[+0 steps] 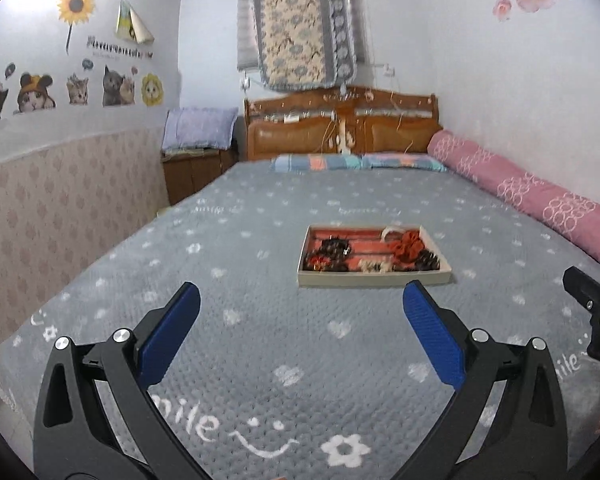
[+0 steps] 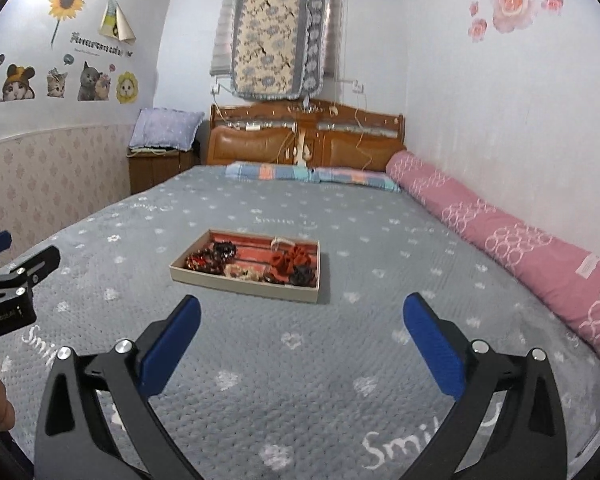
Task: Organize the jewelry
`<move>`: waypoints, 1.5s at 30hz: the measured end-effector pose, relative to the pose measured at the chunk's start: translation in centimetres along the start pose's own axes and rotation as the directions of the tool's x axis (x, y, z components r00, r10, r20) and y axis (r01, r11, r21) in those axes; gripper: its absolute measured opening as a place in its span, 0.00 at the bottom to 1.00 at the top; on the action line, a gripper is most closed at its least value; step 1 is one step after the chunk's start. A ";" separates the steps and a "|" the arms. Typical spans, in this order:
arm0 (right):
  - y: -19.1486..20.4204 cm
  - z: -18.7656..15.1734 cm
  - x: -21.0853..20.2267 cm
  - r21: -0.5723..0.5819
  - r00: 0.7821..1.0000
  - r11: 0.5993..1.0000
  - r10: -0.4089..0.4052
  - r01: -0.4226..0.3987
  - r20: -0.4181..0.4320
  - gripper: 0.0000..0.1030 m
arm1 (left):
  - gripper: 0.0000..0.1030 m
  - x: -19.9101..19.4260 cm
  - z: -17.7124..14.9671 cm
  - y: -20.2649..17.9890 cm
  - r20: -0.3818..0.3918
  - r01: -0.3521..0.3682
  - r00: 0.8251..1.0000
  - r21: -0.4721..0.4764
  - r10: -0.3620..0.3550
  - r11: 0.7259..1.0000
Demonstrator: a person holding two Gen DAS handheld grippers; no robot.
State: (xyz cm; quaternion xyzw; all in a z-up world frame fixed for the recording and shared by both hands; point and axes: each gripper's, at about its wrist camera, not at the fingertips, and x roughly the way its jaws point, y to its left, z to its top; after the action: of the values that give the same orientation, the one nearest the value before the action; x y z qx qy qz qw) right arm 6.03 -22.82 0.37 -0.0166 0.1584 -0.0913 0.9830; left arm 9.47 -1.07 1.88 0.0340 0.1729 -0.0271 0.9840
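A shallow cardboard tray (image 1: 374,279) with a red lining lies on the grey bedspread; it also shows in the right wrist view (image 2: 244,287). It holds several hair ties and scrunchies: a rust-red scrunchie (image 1: 405,245) (image 2: 289,261), dark ones (image 1: 332,249) (image 2: 214,258) and a pale one (image 2: 242,273). My left gripper (image 1: 302,296) is open and empty, above the bedspread short of the tray. My right gripper (image 2: 302,310) is open and empty, short of the tray and to its right. Each gripper shows at the edge of the other's view.
A long pink bolster (image 2: 512,236) lies along the right wall. Striped pillows (image 2: 308,173) and a wooden headboard (image 2: 308,136) are at the far end. A wooden nightstand (image 2: 158,168) with a lilac pillow stands at the left. The bed's left edge drops off (image 1: 16,344).
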 end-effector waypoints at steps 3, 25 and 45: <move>-0.1 0.2 -0.9 0.009 1.000 1.000 0.003 -0.004 0.018 0.96 | 0.95 -0.8 0.3 -0.2 0.021 -0.002 1.000 0.004 0.002 1.000; -0.4 0.4 -2.4 0.035 0.999 0.999 -0.019 0.018 0.035 0.96 | 0.95 -1.7 0.8 0.3 0.020 0.021 1.000 -0.027 -0.020 0.999; -0.6 0.6 -2.6 0.046 0.999 0.998 -0.034 0.032 0.029 0.96 | 0.95 -1.6 0.7 0.3 0.017 0.012 1.000 -0.031 -0.012 0.999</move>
State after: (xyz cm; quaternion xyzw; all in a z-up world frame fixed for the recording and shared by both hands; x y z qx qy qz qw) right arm 3.75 -22.92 1.78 0.0019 0.1413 -0.1109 0.9837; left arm 8.20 -0.71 3.14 0.0174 0.1650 -0.0307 0.9857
